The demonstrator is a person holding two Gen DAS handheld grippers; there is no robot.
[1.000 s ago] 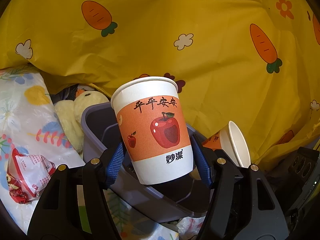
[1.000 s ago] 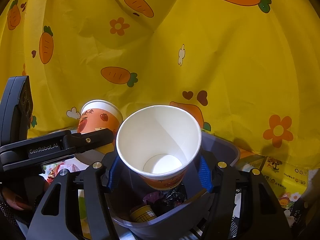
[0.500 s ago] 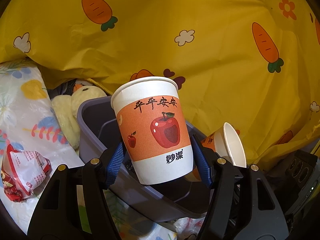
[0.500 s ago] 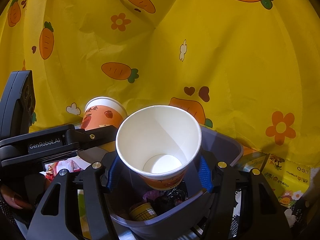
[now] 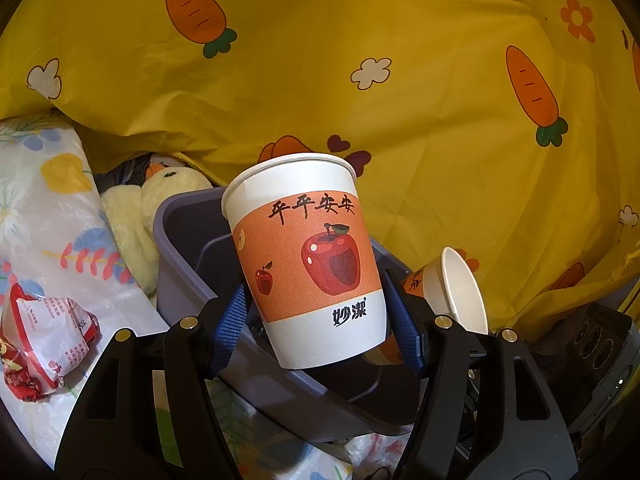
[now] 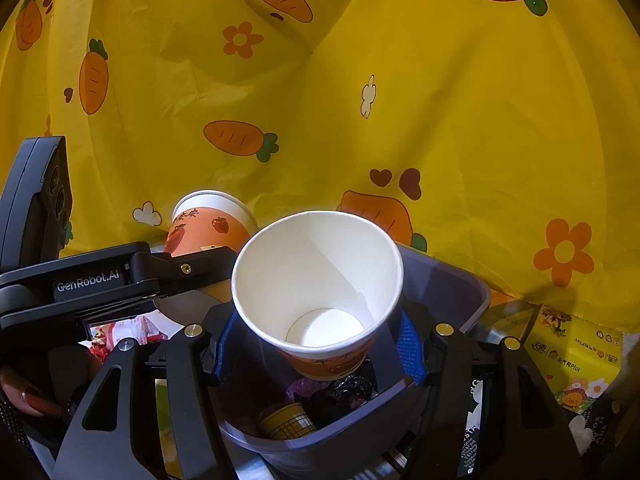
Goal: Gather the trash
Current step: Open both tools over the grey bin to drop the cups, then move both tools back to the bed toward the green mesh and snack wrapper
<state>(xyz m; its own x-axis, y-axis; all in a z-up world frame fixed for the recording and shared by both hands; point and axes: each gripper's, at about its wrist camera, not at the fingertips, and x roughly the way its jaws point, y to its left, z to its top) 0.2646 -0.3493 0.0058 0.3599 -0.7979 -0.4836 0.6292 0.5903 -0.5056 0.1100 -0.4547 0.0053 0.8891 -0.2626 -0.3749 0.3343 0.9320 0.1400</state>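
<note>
Little has changed over the last second. In the left wrist view the grey-purple plastic bin [image 5: 180, 264] sits slightly further right and lower in the picture than a second ago, and more of the pale yellow plush toy [image 5: 160, 200] behind its far left corner shows; otherwise both hands have stayed where they were.

The left gripper [image 5: 316, 320] is clenched on an upright orange-and-white paper cup with a red apple print [image 5: 308, 256], its blue pads pressing the cup's lower sides. The cup hangs over the left part of the bin's open mouth. The right gripper [image 6: 316, 344] grasps a second paper cup of the same kind [image 6: 320, 280], tipped so its white inside faces the camera, held over the near right part of the same bin. Below it lie dark crumpled wrappers and a small yellow ridged cup [image 6: 286, 420].

Both cups seem poised for release, so the next step is probably to open the jaws and let them drop. The hold looks like a pause before that. A red-and-white crumpled snack wrapper [image 5: 40, 336] lies on the floral sheet [image 5: 48, 208] to the left of the bin, not yet collected. A yellow carrot-print cloth [image 5: 400, 80] fills the far background.
</note>
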